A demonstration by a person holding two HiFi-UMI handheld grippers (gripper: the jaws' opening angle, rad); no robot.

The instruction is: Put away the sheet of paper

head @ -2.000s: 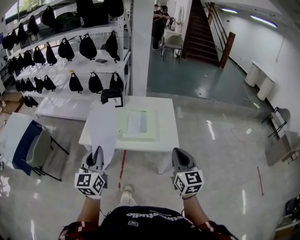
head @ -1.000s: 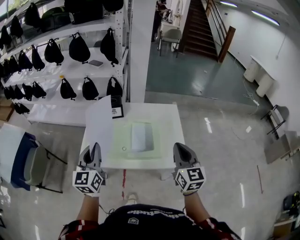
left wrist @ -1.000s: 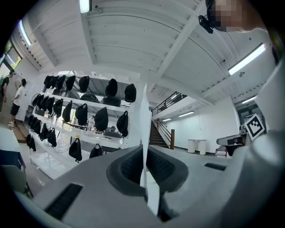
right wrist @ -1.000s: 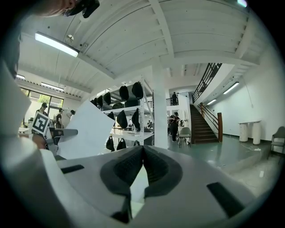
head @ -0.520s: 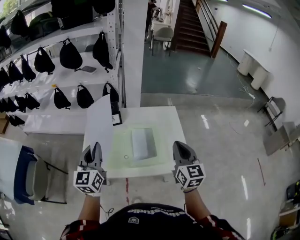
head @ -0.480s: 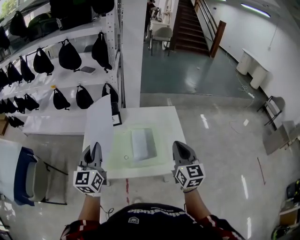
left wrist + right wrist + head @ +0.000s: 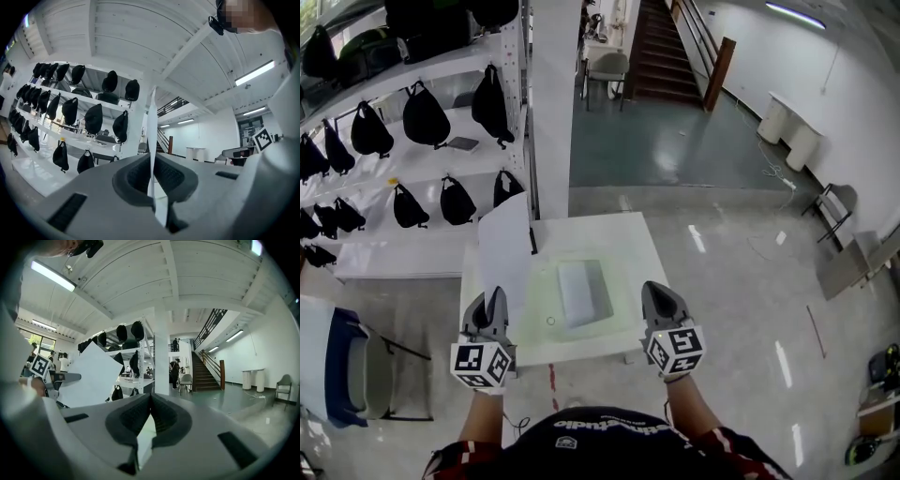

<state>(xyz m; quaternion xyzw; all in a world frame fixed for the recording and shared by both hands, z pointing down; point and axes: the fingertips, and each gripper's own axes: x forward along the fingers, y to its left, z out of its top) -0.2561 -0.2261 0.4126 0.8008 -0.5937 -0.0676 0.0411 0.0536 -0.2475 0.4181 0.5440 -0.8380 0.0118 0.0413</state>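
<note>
A white sheet of paper [image 7: 504, 251] stands upright in my left gripper [image 7: 494, 298], whose jaws are shut on its lower edge. In the left gripper view the paper [image 7: 152, 136] shows edge-on, pinched between the pads of the left gripper [image 7: 151, 158]. My right gripper [image 7: 656, 289] is level beside it, shut and holding nothing; in its own view the right gripper [image 7: 150, 397] has its tips touching, and the paper [image 7: 89, 376] is at the left. Both grippers hover over the near edge of a white table [image 7: 633, 239], which carries a pale green mat [image 7: 542, 286] and a flat grey-white folder [image 7: 581, 291].
White shelves with black bags [image 7: 422, 112] run along the left, behind a white pillar [image 7: 548, 94]. A chair [image 7: 356, 366] stands at the lower left. A small ring [image 7: 550, 321] lies on the mat. Stairs [image 7: 675, 47] and open floor lie beyond the table.
The table has come nearer, so both grippers now reach over its near edge. The paper stays upright in the left gripper, and the right gripper stays shut.
</note>
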